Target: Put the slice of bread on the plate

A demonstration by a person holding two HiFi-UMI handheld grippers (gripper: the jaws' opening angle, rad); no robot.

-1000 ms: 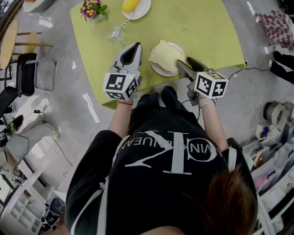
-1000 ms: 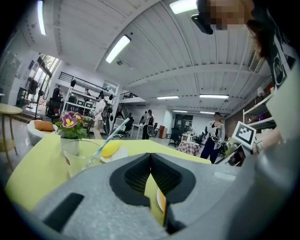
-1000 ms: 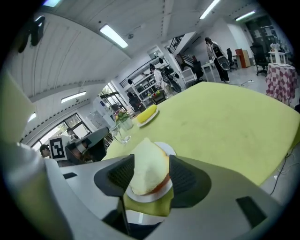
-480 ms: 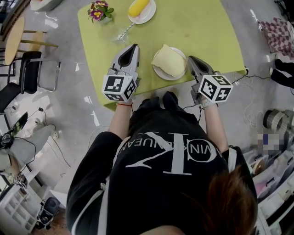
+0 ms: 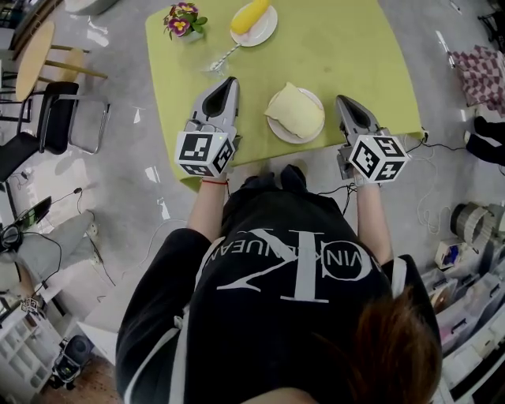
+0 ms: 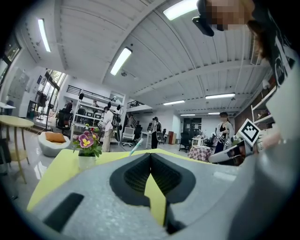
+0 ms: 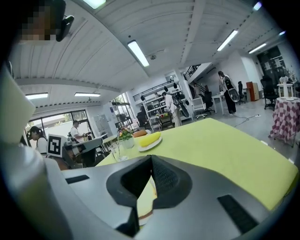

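On the white plate on the yellow-green worktop lies the slice of bread. The left gripper and the right gripper are both closed and empty, one at each side of the plate. A careless knock from either could push the bread off.

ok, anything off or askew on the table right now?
Nothing stands out. The bread slice lies on its plate, covering most of it; the flower pot and glass stand upright, nothing spilled.

Items counted: one table; two plates, near plate and far plate; one bread slice; one yellow item; one flowerpot; one glass; two grippers, left gripper and right gripper.
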